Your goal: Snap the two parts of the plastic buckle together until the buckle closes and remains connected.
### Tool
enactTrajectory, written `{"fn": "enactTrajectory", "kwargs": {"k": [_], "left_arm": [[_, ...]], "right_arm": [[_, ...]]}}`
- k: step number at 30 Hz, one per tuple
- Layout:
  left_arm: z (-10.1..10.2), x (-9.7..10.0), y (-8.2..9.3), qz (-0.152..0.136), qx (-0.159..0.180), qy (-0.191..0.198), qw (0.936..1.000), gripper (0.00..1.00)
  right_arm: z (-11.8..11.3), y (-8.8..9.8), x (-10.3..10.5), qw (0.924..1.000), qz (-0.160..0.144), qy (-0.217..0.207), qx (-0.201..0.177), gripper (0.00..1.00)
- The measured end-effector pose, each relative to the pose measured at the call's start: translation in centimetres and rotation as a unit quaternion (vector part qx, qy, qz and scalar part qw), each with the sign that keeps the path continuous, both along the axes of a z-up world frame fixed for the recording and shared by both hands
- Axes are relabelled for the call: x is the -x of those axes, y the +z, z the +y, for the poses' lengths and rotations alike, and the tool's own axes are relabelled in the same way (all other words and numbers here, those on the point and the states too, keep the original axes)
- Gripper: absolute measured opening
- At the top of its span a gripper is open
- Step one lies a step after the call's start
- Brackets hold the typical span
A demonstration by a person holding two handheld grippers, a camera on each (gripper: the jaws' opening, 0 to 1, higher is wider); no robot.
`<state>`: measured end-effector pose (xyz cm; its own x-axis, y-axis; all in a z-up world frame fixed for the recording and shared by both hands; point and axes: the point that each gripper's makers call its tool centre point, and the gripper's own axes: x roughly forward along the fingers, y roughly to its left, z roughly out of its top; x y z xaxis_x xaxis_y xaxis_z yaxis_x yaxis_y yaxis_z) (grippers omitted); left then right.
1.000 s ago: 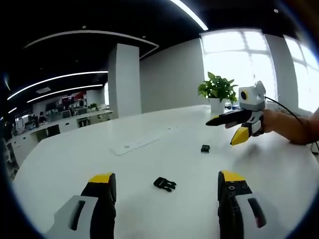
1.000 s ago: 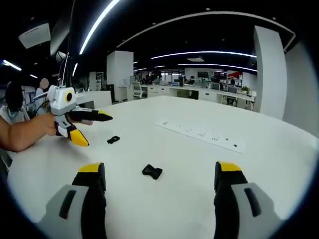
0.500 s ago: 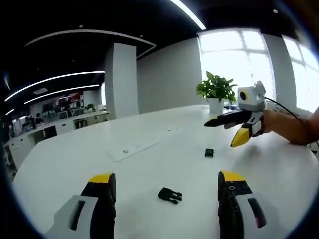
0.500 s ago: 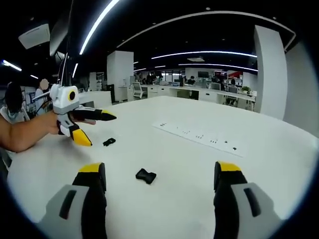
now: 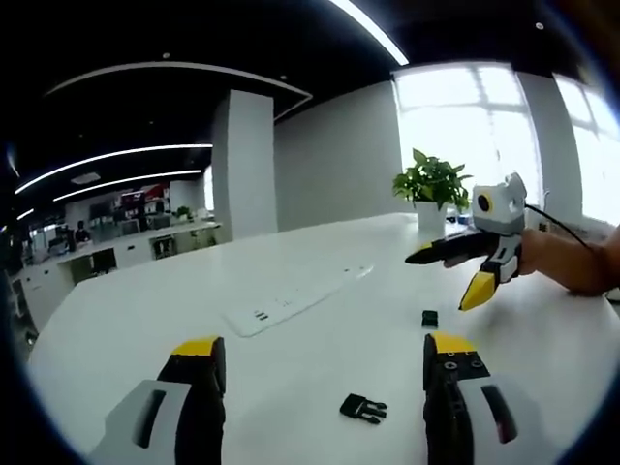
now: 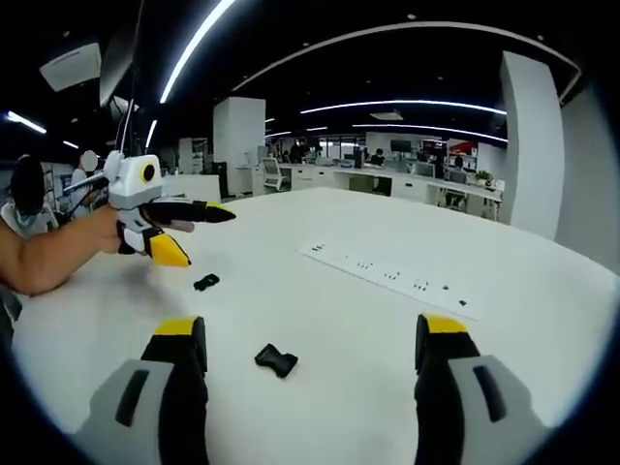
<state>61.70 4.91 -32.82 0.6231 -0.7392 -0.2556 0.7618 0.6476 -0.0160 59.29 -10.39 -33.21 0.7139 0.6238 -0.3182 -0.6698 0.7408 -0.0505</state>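
You hold both grippers above a broad white table (image 5: 145,320) in an open office, and both are empty. In the left gripper view, your left gripper (image 5: 325,373) has its jaws spread wide, and the pronged buckle half (image 5: 363,409) lies on the table just ahead, toward the right jaw. The socket buckle half (image 5: 429,318) sits farther off, apart from the first, below your right gripper (image 5: 453,271), which hovers at the far right with its jaws parted. In the right gripper view, the same right gripper (image 6: 308,373) shows wide-open jaws, with one half (image 6: 276,360) near the left jaw and the other (image 6: 205,282) farther left under the left gripper. A flat power strip (image 6: 392,275) lies on the table beyond. The likely trouble: these small, light pieces may skid or flip when a jaw nudges them, or a crooked grip may leave prongs and socket misaligned so they jam rather than click.
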Motion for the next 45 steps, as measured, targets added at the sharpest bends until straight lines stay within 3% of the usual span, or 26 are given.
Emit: {"fn": "enactTrajectory", "kwargs": {"k": [8, 17, 23, 29, 33, 36, 40, 45], "left_arm": [[-0.4, -1.0, -0.1, -0.004, -0.016, -0.003, 0.9999, 0.84], [-0.7, -1.7, -0.2, 0.0, -0.021, -0.014, 0.9997, 0.81], [-0.8, -1.9, 0.0, -0.001, -0.021, -0.017, 0.9996, 0.8], [-0.4, -1.5, -0.9, 0.01, -0.03, -0.021, 0.9993, 0.79], [-0.5, -1.5, -1.7, 0.024, -0.03, -0.023, 0.999, 0.76], [0.0, -2.0, -2.1, 0.028, -0.044, -0.003, 0.9986, 0.77], [0.2, -2.1, -2.0, 0.031, -0.038, -0.003, 0.9988, 0.77], [0.4, -2.1, -1.9, 0.031, -0.037, -0.001, 0.9988, 0.76]], "right_arm": [[0.4, 1.5, -1.5, 0.9998, -0.011, -0.004, -0.016, 0.88], [0.1, 1.4, -2.8, 0.9999, -0.006, -0.012, -0.009, 0.87], [-0.7, 0.9, -2.7, 0.9997, -0.002, -0.025, -0.006, 0.85], [-1.0, 1.0, -2.6, 0.9995, -0.002, -0.03, -0.004, 0.83], [-0.7, 1.2, -2.2, 0.9997, 0.003, -0.025, -0.003, 0.76], [-0.7, 1.1, -2.2, 0.9995, 0.003, -0.029, 0.012, 0.77], [-0.1, 0.3, -1.8, 0.9994, 0.017, -0.02, 0.024, 0.79], [0.0, -1.2, -1.6, 0.9975, 0.022, -0.005, 0.066, 0.76]]}}
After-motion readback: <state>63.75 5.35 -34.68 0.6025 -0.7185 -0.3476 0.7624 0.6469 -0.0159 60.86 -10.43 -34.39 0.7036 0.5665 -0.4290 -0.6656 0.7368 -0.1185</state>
